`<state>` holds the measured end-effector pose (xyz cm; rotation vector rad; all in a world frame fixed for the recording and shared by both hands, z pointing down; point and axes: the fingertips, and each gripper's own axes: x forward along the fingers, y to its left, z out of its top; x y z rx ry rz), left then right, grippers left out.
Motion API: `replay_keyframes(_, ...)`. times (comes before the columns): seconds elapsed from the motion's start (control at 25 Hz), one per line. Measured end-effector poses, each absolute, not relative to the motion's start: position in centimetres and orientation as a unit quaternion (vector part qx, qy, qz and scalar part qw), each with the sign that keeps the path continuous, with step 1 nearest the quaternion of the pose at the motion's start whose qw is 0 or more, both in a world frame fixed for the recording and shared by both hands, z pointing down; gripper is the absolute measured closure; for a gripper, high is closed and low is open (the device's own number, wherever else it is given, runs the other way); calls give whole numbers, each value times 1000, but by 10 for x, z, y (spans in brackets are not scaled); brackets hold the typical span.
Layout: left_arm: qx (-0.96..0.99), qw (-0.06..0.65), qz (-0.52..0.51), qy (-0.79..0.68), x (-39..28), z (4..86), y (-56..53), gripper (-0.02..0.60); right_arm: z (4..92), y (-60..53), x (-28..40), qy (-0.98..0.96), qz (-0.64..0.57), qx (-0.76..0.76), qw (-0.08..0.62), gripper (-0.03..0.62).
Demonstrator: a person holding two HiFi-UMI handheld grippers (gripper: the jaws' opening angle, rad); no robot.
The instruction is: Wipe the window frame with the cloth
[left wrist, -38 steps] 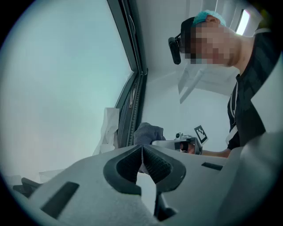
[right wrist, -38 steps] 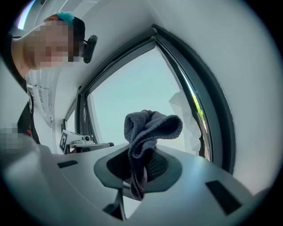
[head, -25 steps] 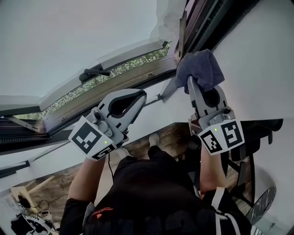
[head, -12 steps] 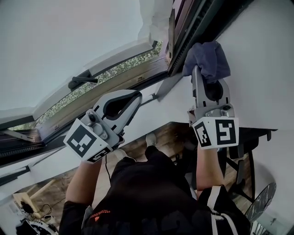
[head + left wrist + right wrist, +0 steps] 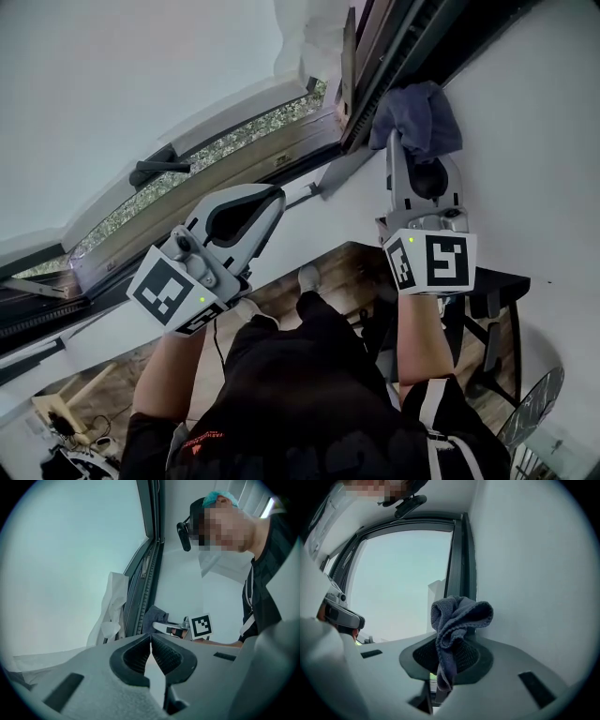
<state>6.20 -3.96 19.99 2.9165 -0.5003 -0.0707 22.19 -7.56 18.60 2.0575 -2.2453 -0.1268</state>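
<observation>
My left tongs (image 5: 274, 195) are smooth grey plastic, their ribbed black pads (image 5: 168, 657) clenched on nothing, held out below the window's black handle (image 5: 155, 169). To the right, the dark window frame (image 5: 370, 66) runs up in ridged strips. My right tongs (image 5: 449, 654) grip the cloth (image 5: 417, 114), a bunched blue-grey knit lying where the frame meets the white wall (image 5: 534, 141). In the head view the cloth buries those tips, and I cannot tell how much of it touches the frame. Far below lies a wooden floor (image 5: 328, 272); pale sky fills the glass (image 5: 112, 84).
</observation>
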Motion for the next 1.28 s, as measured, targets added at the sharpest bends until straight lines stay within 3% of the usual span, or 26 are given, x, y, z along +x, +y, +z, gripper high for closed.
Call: replay_keyframes(1.28, 979, 140, 15, -145, 78, 266, -56, 554, 279, -89, 232, -724, 18, 686, 68, 539)
